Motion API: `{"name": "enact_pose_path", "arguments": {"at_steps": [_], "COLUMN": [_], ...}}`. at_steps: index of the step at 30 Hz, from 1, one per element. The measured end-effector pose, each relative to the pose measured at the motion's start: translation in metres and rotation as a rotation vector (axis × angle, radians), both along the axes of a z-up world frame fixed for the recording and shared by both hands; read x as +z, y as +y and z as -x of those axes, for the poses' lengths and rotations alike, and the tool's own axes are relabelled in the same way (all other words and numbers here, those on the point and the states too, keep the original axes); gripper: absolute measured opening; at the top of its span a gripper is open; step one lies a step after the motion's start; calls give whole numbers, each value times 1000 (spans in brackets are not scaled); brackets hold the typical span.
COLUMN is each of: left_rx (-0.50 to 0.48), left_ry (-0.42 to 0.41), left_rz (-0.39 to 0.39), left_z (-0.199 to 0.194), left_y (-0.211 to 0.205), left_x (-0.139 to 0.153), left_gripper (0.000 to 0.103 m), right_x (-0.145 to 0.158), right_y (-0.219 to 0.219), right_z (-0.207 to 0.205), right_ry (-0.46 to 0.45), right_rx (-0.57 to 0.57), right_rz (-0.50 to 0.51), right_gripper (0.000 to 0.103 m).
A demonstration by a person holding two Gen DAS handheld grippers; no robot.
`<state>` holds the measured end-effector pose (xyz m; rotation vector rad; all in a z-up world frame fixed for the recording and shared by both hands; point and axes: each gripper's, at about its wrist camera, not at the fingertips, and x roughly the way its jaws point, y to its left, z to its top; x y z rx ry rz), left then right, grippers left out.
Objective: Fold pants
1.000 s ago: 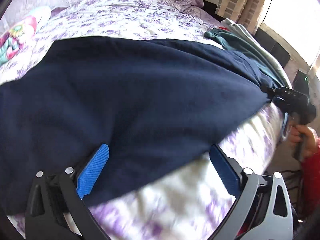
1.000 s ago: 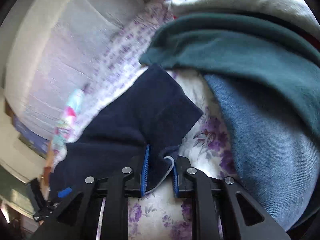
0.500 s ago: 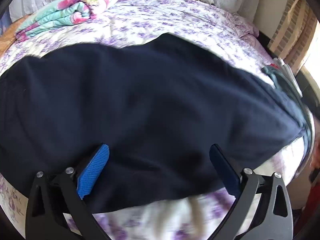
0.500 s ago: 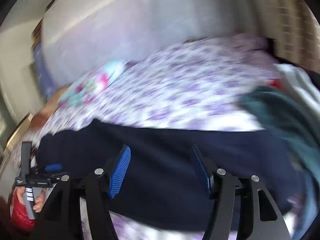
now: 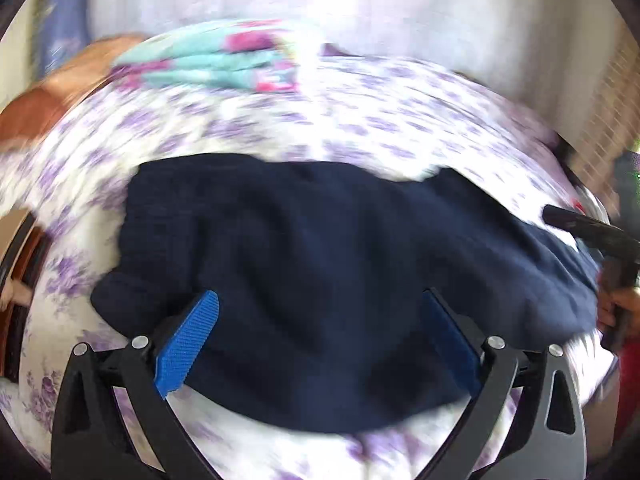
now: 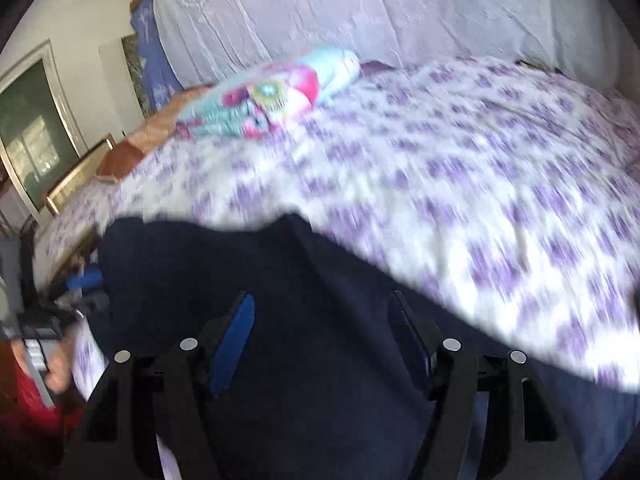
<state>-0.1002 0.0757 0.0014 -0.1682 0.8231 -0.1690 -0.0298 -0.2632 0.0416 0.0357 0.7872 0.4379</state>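
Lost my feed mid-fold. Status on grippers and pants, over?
Left gripper open, empty. Right gripper open, jaws just opening, nothing pinched. Navy pants lying on the floral bedspread. Folded colourful blanket far off, nothing in the way.

Motion-blurred floral bedspread (image 6: 460, 184), navy pants (image 6: 320, 360) cut off by the lower frame edge

A bed (image 6: 460, 184) in purple-flowered sheets meets a pale draped wall (image 6: 360, 4), with a gilt-framed mirror (image 6: 28, 136) alongside.
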Motion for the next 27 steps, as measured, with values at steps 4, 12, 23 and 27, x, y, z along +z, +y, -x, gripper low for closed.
{"name": "enact_pose_path", "arguments": {"at_steps": [4, 12, 23, 27], "left_rx": [-26, -34, -32, -31], "left_ry": [-46, -56, -60, -61], "left_rz": [-36, -66, -69, -67], "left_z": [4, 5, 6, 6], "left_y": [-2, -2, -5, -5], "left_x": [-15, -17, -16, -16], "left_gripper": [98, 98, 98, 98], "right_x": [-6, -54, -36, -37], "right_y": [8, 74, 62, 55], "right_z": [-55, -19, -37, -43], "right_ry": [17, 25, 80, 144], "right_rx": [-105, 85, 57, 40], "right_rz": [12, 245, -21, -148], "right_gripper": [54, 41, 42, 42]}}
